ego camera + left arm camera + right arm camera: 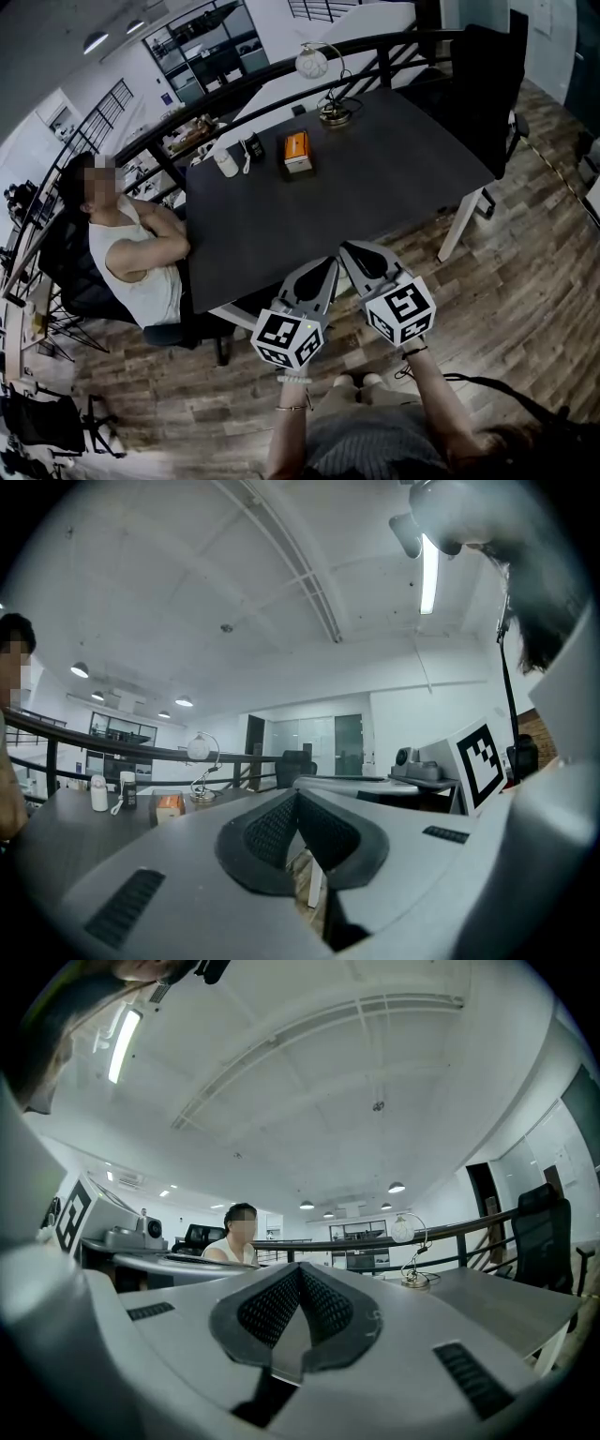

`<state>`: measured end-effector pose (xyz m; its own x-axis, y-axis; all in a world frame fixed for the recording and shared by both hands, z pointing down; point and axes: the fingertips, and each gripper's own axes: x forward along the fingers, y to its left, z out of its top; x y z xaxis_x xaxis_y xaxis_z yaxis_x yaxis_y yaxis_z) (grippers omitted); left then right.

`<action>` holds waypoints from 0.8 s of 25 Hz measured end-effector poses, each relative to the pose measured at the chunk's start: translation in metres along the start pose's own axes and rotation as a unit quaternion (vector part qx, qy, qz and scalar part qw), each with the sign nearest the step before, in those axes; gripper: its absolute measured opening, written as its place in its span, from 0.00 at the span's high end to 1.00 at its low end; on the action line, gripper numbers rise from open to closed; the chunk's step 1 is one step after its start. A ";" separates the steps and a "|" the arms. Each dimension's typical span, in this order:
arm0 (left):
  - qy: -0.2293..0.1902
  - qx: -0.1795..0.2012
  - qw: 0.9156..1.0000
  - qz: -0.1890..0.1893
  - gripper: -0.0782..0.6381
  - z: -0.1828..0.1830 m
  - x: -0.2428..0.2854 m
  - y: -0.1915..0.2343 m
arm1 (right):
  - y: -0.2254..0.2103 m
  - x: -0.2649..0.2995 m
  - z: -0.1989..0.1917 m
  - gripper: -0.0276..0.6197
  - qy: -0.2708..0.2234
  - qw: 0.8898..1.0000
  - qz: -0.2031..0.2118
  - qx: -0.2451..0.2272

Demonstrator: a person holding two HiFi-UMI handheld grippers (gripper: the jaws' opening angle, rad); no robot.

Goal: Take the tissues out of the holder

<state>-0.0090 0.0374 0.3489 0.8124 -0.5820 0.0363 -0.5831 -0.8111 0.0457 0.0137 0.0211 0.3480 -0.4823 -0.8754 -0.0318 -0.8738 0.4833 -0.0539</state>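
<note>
One tissue holder (pixel 297 153), long axis front-to-back

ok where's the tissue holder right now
In the head view the tissue holder sits near the far edge of the table, between the lamp on its right and the white bottle on its left.

dark table (pixel 375 178) on wood-plank floor (pixel 525 291); black railing (pixel 281 70); white ceiling (pixel 234 592)

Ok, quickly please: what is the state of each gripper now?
Left gripper: closed, holding nothing.
Right gripper: closed, holding nothing.
</note>
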 end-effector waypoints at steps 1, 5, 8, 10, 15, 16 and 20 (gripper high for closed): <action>0.000 0.000 1.000 -0.001 0.88 0.000 0.002 0.000 | -0.001 0.000 0.000 0.94 0.000 1.000 0.000 -0.001; 0.000 0.001 1.000 -0.004 0.88 0.001 0.007 -0.005 | -0.008 -0.004 0.000 0.94 -0.001 1.000 -0.005 0.000; 0.005 0.006 1.000 0.001 0.88 -0.001 0.003 -0.006 | -0.012 -0.005 -0.001 0.94 -0.007 1.000 -0.009 0.012; 0.007 0.007 1.000 0.010 0.88 -0.003 0.001 -0.004 | -0.016 -0.005 -0.003 0.94 -0.008 1.000 -0.012 0.018; 0.016 0.002 0.999 0.037 0.88 -0.007 -0.010 0.009 | -0.009 0.001 -0.009 0.94 -0.008 0.999 0.010 0.051; 0.017 0.002 0.999 0.037 0.88 -0.006 -0.009 0.010 | -0.009 0.003 -0.009 0.94 -0.010 0.998 0.014 0.060; 0.024 0.001 0.999 0.040 0.88 -0.011 -0.008 0.017 | -0.005 0.011 -0.012 0.94 -0.011 0.997 0.025 0.071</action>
<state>-0.0258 0.0292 0.3603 0.7622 -0.6413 0.0881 -0.6460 -0.7624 0.0389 0.0121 0.0085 0.3595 -0.5229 -0.8503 -0.0598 -0.8296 0.5238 -0.1931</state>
